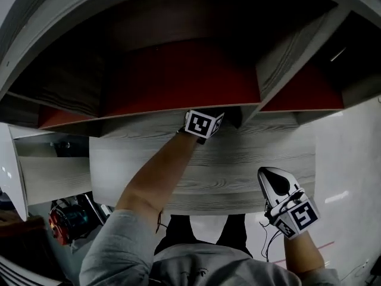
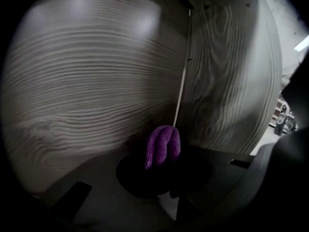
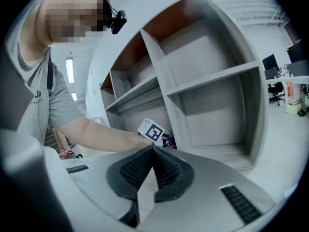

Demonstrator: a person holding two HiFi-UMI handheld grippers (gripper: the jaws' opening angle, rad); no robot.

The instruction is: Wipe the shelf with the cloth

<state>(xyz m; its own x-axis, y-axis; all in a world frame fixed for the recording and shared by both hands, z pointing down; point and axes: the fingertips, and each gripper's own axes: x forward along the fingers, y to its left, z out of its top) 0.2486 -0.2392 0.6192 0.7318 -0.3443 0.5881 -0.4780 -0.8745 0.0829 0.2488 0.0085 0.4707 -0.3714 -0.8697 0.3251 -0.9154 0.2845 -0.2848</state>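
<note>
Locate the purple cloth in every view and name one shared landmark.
Head view: not visible, hidden beyond the marker cube.
Left gripper view: low centre, cloth clamped in the left gripper.
Right gripper view: purple sliver just right of the marker cube.
Shared landmark: the vertical divider beside it.

Quick tally: one grey wood-grain shelf unit (image 1: pixel 196 159) and one purple cloth (image 2: pixel 163 146). Two grippers, a left gripper (image 2: pixel 164 166) and a right gripper (image 3: pixel 153 150). There's one marker cube (image 1: pixel 203 124) on the left and one more cube (image 1: pixel 297 216) on the right, so two cubes total. Also one person (image 1: pixel 178 267) with two arms in shot and one red object (image 1: pixel 62 222) down low on the left; can't count the shelf's bays for sure.
</note>
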